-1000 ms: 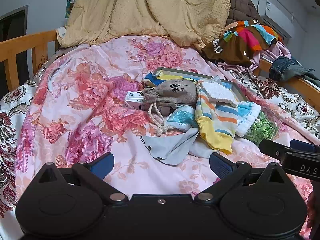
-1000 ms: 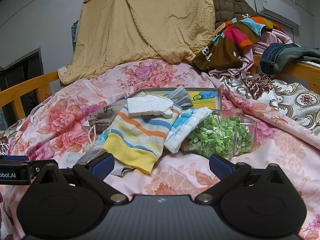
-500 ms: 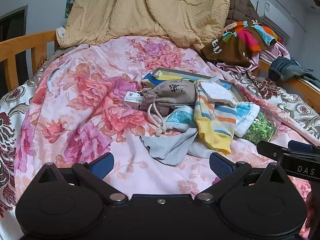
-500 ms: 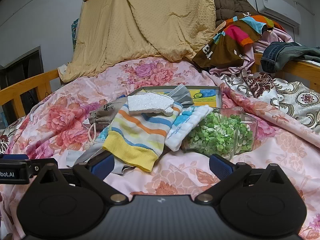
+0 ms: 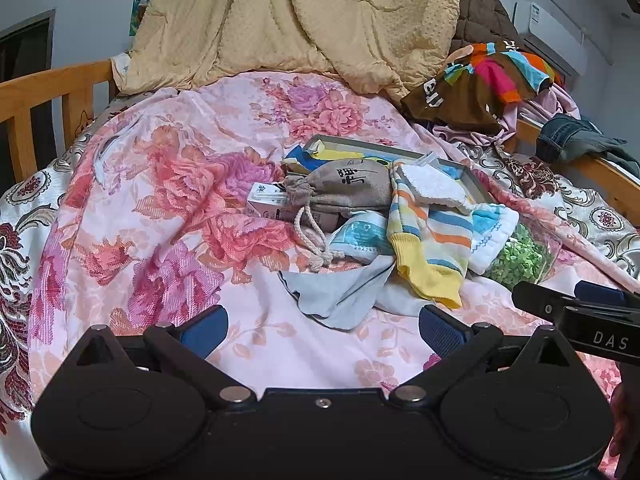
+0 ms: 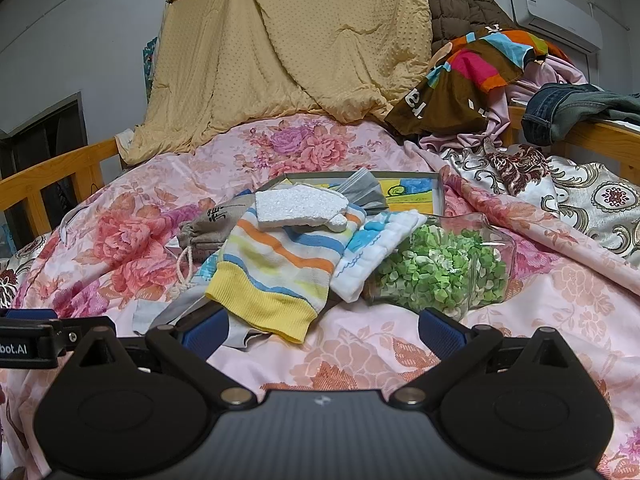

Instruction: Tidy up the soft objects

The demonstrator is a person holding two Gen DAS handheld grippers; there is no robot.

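A heap of soft things lies mid-bed on the floral quilt. A striped sock (image 5: 430,240) (image 6: 276,268) drapes over it, with a white foam piece (image 6: 298,210) on top. Beside it are a blue-and-white cloth (image 6: 378,246), a clear bag of green bits (image 6: 440,272) (image 5: 518,258), a grey drawstring pouch (image 5: 344,192) (image 6: 210,224) and a pale grey cloth (image 5: 340,292). My left gripper (image 5: 323,326) is open, short of the grey cloth. My right gripper (image 6: 323,326) is open, its left finger near the sock's yellow cuff.
A shallow tray (image 5: 360,148) (image 6: 408,190) with colourful paper sits behind the heap. A small white box (image 5: 266,202) lies under the pouch. A yellow blanket (image 6: 304,48), piled clothes (image 6: 468,80) and jeans (image 6: 568,110) crowd the back. Wooden rails (image 5: 48,92) edge the bed.
Both grippers have crept slightly toward the heap, so the objects sit a little lower and larger in view. Both stay open; nothing on the bed has shifted.
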